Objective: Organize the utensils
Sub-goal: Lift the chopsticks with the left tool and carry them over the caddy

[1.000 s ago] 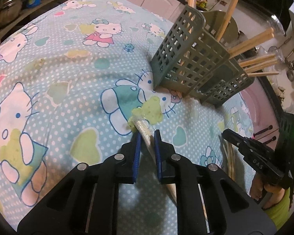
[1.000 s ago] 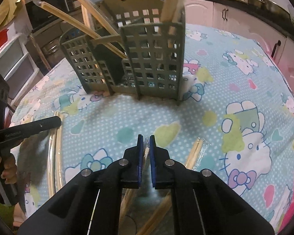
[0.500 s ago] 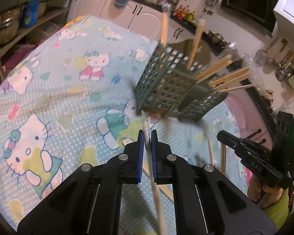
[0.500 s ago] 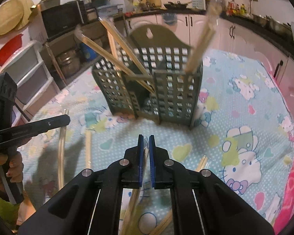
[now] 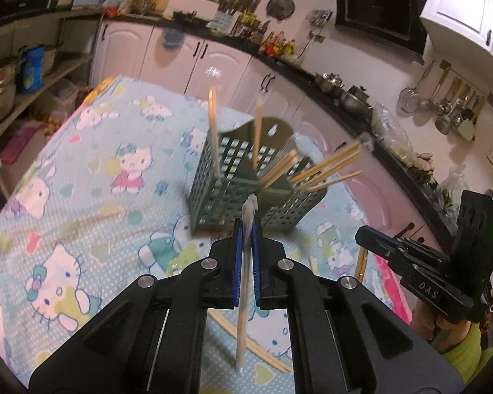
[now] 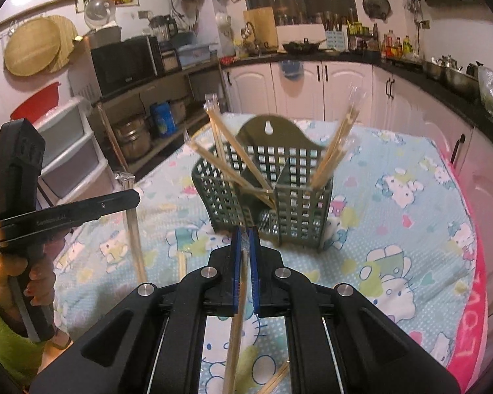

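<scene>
My left gripper [image 5: 245, 229] is shut on a plastic-wrapped pair of chopsticks [image 5: 243, 295], held above the table; the wrapper's tip pokes up past the pads. In front stands the green slotted utensil caddy [image 5: 220, 184] with several wrapped chopsticks leaning out of it. My right gripper [image 6: 244, 239] is shut on another wrapped chopstick pair [image 6: 235, 328], also lifted, facing the caddy [image 6: 299, 210]. Each gripper shows in the other's view: the right gripper [image 5: 364, 234] at the right edge, the left gripper [image 6: 133, 197] at the left with its chopsticks [image 6: 134, 229] hanging down.
A Hello Kitty tablecloth [image 5: 82, 197] covers the table. Loose chopsticks [image 5: 266, 354] lie on the cloth near me, more loose chopsticks [image 6: 181, 262] left of the caddy. Kitchen cabinets [image 6: 312, 82] and shelves ring the table. A hand in a green sleeve [image 6: 13, 295] holds the left gripper.
Both grippers rose from the cloth, each lifting its wrapped chopsticks clear. The left jaws pinched fully onto their pair. The caddy now sits lower and farther off in both views.
</scene>
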`<state>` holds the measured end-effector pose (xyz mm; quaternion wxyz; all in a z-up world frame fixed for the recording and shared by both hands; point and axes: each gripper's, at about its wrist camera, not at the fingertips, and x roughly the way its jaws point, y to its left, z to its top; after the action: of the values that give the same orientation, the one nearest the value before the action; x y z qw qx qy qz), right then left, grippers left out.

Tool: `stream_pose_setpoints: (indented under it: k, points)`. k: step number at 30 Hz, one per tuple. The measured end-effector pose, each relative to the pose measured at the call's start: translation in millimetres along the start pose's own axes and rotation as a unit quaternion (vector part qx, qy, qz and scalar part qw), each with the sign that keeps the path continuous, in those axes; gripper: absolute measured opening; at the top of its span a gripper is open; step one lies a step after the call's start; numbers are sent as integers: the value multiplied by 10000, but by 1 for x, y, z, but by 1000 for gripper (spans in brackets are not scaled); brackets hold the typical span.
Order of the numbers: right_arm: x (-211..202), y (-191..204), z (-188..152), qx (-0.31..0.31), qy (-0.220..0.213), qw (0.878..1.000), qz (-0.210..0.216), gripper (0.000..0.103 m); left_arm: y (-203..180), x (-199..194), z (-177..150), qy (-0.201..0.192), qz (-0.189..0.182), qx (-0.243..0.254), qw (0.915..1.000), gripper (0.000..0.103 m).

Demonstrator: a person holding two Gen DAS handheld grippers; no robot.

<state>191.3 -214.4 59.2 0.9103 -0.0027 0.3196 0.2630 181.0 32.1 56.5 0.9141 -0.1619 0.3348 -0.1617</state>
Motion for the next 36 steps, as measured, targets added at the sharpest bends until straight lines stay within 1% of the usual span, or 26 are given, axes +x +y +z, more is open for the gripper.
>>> stream_pose_setpoints:
  k: [11,22,30,36]
  points:
    - [-35,4,19,-23,-558,9984,14,5,-25,-14,26,-309,-69,326,9990,1]
    - [-47,-1,39,92,-898,9959,-84,5,-39,-20,51,-570,-58,549,9968,1]
    - [-52,-6,50,131,-1148,9932,-164,5,-39,-25,69,-842,115,603,9946,1]
    - [-54,-11,60,187,-1286,9914,-145,5,-33,-27,87,-1002,235,557,9931,1]
